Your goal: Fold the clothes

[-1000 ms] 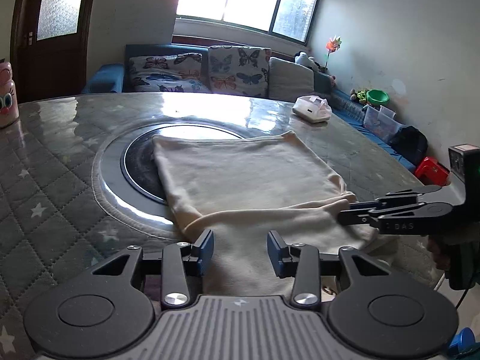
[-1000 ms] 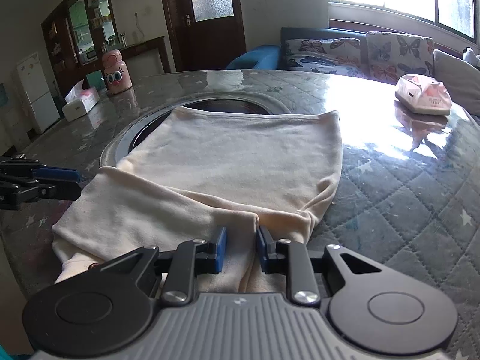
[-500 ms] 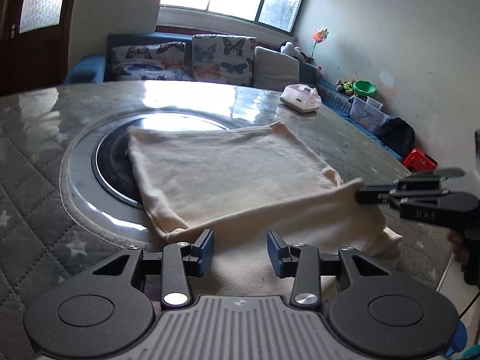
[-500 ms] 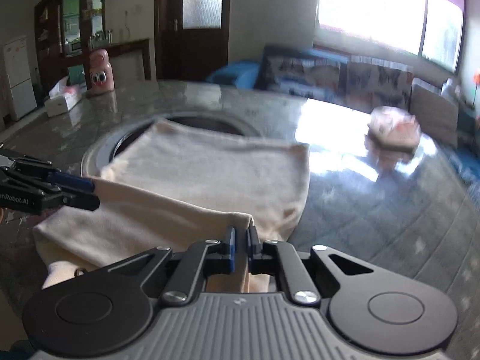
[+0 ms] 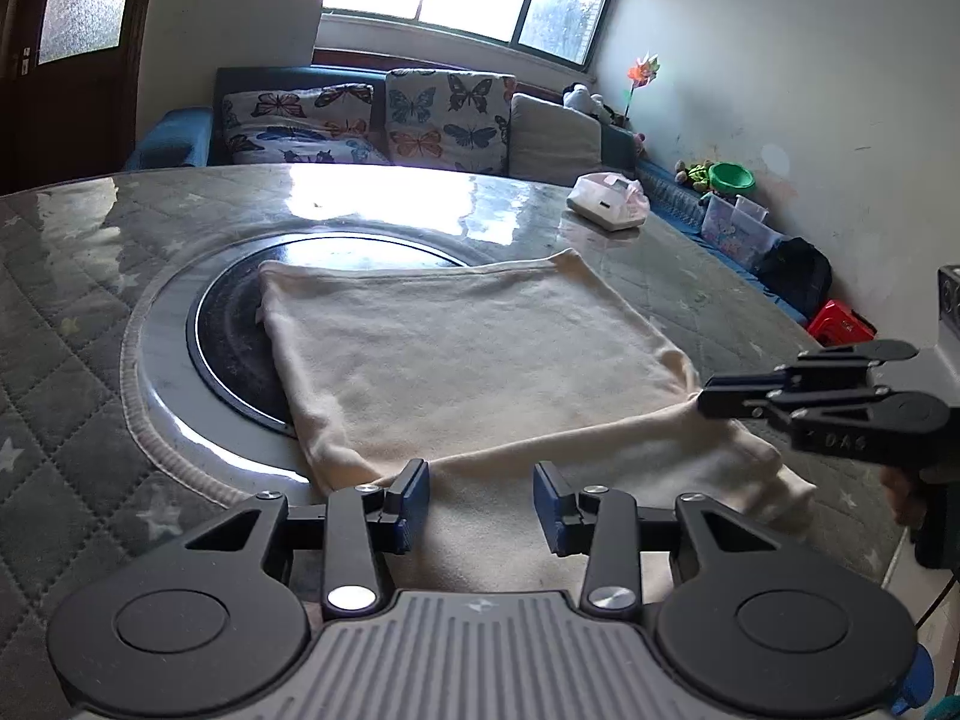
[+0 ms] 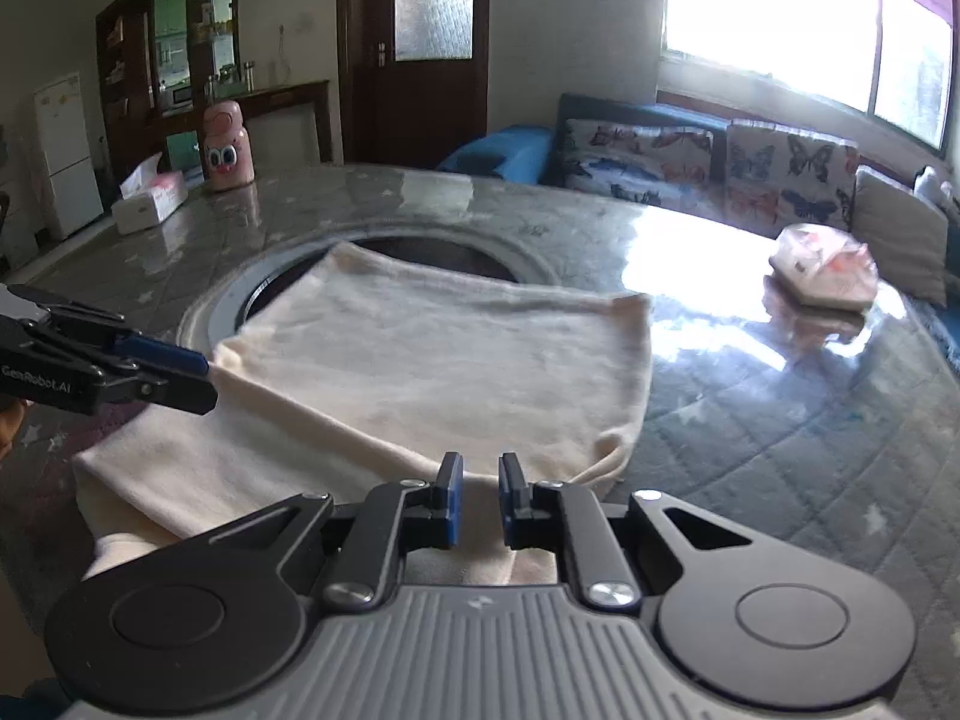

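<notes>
- Left wrist view: the cream cloth (image 5: pixel 480 348) lies flat on the quilted table (image 5: pixel 72 312). Its far part covers some of the round dark inset (image 5: pixel 228 330), and its near part is doubled over into a band along the table's near edge.
- The left gripper (image 5: pixel 481 504) sits low over the left end of that band. Its jaws are released, with the pads standing well apart and fabric showing between them, so it has no hold on the cloth.
- At the right of this view, the right gripper (image 5: pixel 705 403) has its tip at the other end of the fold line, and the cloth's edge rises to meet it.
- Right wrist view: the right gripper's jaws are clenched to a narrow slit on the near fold of the cloth. How many layers they have is hidden by the pads.
- In this view the left gripper shows side-on at the left, with its tip just at the cloth's edge.
- Risks, as I judge them: only one end is gripped, so lifting now would drag the band askew and leave a slanted crease.
- If the left jaws close where they are, they may catch only the top layer, and the lower layer would slide out.
- A long pull towards the far side could shift the whole cloth across the smooth inset or into the pink pack (image 6: pixel 822 267).
</notes>
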Demonstrator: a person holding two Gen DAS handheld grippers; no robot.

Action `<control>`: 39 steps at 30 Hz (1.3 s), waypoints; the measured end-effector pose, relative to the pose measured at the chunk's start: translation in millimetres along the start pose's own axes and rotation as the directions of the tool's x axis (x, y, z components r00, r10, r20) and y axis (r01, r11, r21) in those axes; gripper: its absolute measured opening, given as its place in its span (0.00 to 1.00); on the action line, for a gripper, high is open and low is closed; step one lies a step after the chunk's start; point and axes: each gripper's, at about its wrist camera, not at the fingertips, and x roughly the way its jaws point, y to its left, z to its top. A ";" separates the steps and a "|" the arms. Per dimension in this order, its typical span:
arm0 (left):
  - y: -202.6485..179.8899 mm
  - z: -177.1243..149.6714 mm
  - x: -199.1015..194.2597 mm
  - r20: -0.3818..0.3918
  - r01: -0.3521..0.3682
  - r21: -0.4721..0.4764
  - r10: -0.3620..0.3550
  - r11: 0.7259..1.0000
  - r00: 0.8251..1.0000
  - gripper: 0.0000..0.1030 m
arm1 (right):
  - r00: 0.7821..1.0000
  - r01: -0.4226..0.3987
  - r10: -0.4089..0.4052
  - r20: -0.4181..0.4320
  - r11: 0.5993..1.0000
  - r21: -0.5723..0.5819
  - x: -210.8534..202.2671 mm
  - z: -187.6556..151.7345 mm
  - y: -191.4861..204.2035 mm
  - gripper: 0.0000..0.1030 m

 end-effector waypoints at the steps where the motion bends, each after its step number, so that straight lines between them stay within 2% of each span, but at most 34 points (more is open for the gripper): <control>1: 1.0 0.1 1.5 0.000 -0.002 0.001 0.002 1.000 1.000 0.40 | 1.000 0.002 -0.002 -0.008 1.000 0.000 3.6 -1.2 -0.7 0.11; 4: -0.9 0.4 -1.6 0.003 -0.003 0.015 0.003 1.000 1.000 0.40 | 1.000 -0.001 0.001 -0.010 1.000 -0.019 0.2 -4.2 1.9 0.11; 10: -27.6 -12.2 -14.4 -0.005 0.014 0.139 -0.013 0.990 1.000 0.40 | 0.999 -0.038 0.035 -0.027 0.991 -0.129 -25.8 -13.8 21.0 0.11; 14: -41.0 -26.5 -20.1 -0.023 0.052 0.180 -0.048 0.982 0.999 0.40 | 0.997 -0.061 0.051 -0.065 0.986 -0.156 -32.1 -30.0 29.1 0.11; 22: -51.8 -39.2 -19.8 -0.054 0.038 0.229 -0.026 0.973 0.998 0.41 | 0.998 -0.056 0.051 -0.037 0.983 -0.173 -42.7 -35.6 38.9 0.11; 24: -53.2 -40.4 -20.8 -0.056 0.036 0.235 -0.023 0.971 0.998 0.41 | 0.997 -0.059 0.051 -0.054 0.985 -0.162 -36.5 -38.4 38.9 0.12; 28: -54.2 -42.7 -31.4 -0.048 0.038 0.255 -0.027 0.966 0.998 0.42 | 0.998 -0.055 0.048 -0.049 0.986 -0.160 -40.5 -40.9 39.4 0.18; 31: -56.1 -45.1 -46.3 -0.035 0.033 0.287 -0.024 0.957 0.999 0.48 | 0.998 -0.058 0.051 -0.042 0.983 -0.174 -53.4 -41.0 39.3 0.25; 33: -59.6 -51.3 -55.4 -0.038 0.036 0.328 -0.025 0.944 0.999 0.54 | 0.998 -0.045 0.037 -0.044 0.979 -0.198 -61.1 -43.6 39.6 0.34; 35: -65.6 -60.2 -61.9 -0.044 0.038 0.387 -0.022 0.921 0.999 0.55 | 0.998 -0.036 0.025 -0.049 0.974 -0.224 -67.2 -47.5 40.9 0.36; 39: -83.7 -79.3 -65.6 -0.035 0.020 0.517 -0.002 0.856 0.999 0.55 | 0.998 -0.035 0.016 -0.066 0.955 -0.296 -77.5 -58.2 45.5 0.46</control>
